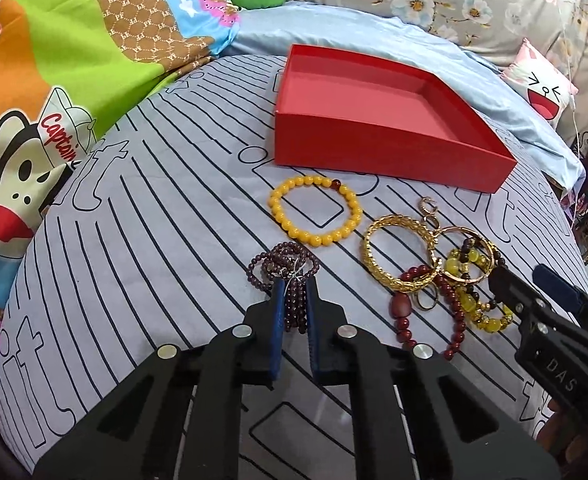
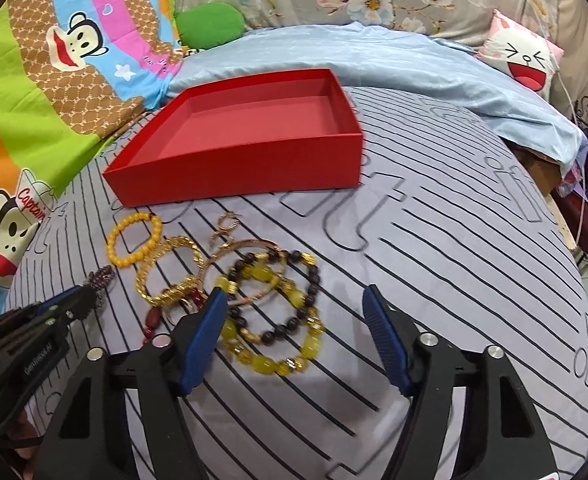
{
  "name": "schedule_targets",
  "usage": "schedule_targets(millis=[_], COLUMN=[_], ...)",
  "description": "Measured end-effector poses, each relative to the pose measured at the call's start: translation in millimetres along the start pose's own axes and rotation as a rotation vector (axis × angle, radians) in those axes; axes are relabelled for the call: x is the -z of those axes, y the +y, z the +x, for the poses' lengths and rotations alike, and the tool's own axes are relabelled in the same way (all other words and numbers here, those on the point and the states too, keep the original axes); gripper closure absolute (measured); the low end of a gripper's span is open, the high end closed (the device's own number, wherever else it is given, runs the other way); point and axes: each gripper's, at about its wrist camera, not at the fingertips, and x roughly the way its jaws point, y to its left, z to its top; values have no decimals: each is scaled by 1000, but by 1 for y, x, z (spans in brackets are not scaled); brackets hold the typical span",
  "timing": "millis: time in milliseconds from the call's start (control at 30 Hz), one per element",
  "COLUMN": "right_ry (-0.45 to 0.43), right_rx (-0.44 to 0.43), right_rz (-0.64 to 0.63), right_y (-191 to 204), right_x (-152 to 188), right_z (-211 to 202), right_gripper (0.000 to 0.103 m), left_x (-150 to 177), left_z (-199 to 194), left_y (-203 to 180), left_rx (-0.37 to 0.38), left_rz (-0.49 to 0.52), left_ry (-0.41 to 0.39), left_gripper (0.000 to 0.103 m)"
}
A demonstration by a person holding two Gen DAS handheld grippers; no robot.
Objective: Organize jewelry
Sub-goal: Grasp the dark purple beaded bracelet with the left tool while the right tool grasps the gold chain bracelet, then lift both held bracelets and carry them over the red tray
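Observation:
An empty red box (image 1: 378, 160) (image 2: 250, 176) stands at the back of the striped cushion. My left gripper (image 1: 296, 286) is shut on a dark purple bead bracelet (image 1: 290, 264) lying on the cushion; in the right wrist view it (image 2: 90, 296) holds the same bracelet (image 2: 102, 276). A yellow bead bracelet (image 1: 316, 212) (image 2: 134, 238) lies before the box. A gold bangle (image 1: 402, 256) (image 2: 170, 276), red beads (image 1: 450, 308) and a yellow-and-dark bead string (image 2: 278, 316) lie in a pile. My right gripper (image 2: 294, 300) is open over that string; it also shows in the left wrist view (image 1: 518, 280).
A grey striped cushion (image 1: 154, 240) (image 2: 454, 280) carries everything. A cartoon quilt (image 1: 54, 60) lies at the left, a blue sheet (image 2: 374, 56) behind the box, a white face pillow (image 2: 522, 56) at the back right.

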Motion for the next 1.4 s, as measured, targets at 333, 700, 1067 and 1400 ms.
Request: schedule_targets(millis=[333, 700, 1067, 1400], right_ry=[5, 58, 32, -16], right_rx=[-89, -79, -85, -81], right_rz=[-70, -123, -86, -36], right_y=[40, 61, 41, 12], right_x=[-14, -22, -14, -12], right_z=[11, 43, 23, -14], right_gripper=[39, 78, 99, 99], left_x=[-4, -5, -13, -22], left_z=[-2, 3, 6, -14], left_y=[20, 30, 16, -11], left_rx=[-25, -25, -4, 60], left_rz=[-33, -52, -34, 27], left_ry=[-5, 6, 4, -33], left_gripper=[93, 93, 93, 95])
